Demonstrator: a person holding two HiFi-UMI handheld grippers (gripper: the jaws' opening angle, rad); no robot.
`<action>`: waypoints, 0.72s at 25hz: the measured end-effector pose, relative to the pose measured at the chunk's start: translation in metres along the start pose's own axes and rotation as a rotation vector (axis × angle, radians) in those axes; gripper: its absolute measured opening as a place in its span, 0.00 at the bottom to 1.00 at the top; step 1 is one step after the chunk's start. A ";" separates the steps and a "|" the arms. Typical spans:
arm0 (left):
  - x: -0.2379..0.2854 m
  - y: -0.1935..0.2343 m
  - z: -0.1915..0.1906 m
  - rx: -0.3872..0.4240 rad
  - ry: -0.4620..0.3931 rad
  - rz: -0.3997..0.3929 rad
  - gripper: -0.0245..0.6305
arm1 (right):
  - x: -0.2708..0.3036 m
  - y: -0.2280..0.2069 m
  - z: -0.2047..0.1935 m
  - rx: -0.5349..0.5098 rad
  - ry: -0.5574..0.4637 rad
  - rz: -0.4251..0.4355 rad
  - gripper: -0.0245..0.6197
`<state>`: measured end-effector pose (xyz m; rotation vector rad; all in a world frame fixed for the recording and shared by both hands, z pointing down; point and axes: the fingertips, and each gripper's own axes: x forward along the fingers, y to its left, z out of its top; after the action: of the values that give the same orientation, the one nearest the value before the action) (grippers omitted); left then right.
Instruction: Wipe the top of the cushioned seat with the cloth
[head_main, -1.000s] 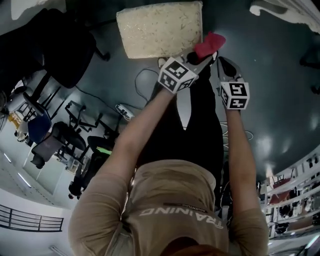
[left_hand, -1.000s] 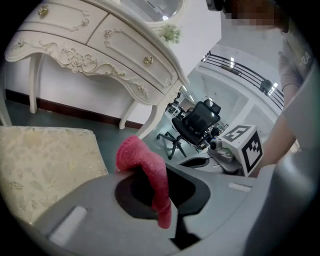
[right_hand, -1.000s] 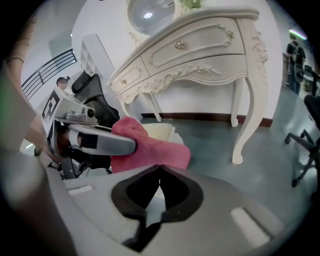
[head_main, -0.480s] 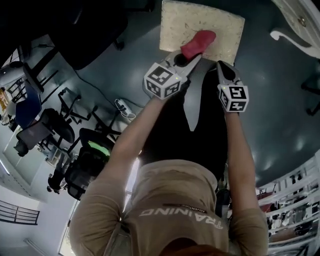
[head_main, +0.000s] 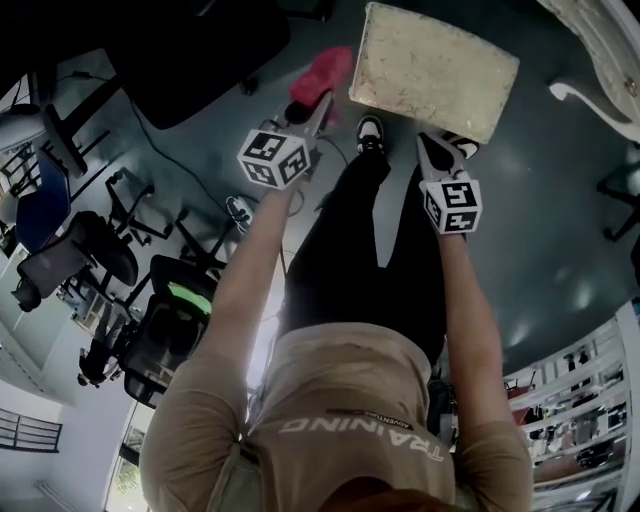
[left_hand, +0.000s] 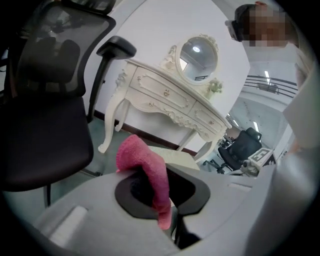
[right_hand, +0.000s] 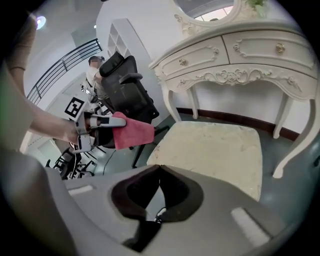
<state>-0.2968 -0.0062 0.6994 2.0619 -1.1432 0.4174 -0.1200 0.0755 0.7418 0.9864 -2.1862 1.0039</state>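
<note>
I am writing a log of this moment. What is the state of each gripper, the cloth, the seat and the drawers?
left gripper: shut on the cloth
right gripper: shut, nothing between the jaws
cloth: held in the air, beside the seat, not touching it
cushioned seat: top bare
dressing table drawers: shut

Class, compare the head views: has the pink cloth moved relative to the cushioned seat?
Yes. The cloth, held in the left gripper, lay over the seat; now it is clear of the seat, to its left in the head view.
</note>
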 end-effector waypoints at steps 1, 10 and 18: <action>0.003 0.009 -0.007 -0.007 0.012 0.006 0.09 | 0.002 0.003 0.000 -0.004 0.002 0.002 0.05; 0.073 0.006 -0.058 -0.039 0.087 -0.065 0.09 | -0.001 -0.002 -0.018 0.012 0.025 -0.029 0.04; 0.108 -0.032 -0.089 -0.039 0.139 -0.076 0.09 | -0.015 -0.039 -0.034 0.036 0.026 -0.045 0.04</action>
<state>-0.2051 0.0052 0.8089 2.0026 -0.9803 0.4887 -0.0751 0.0907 0.7670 1.0289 -2.1222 1.0332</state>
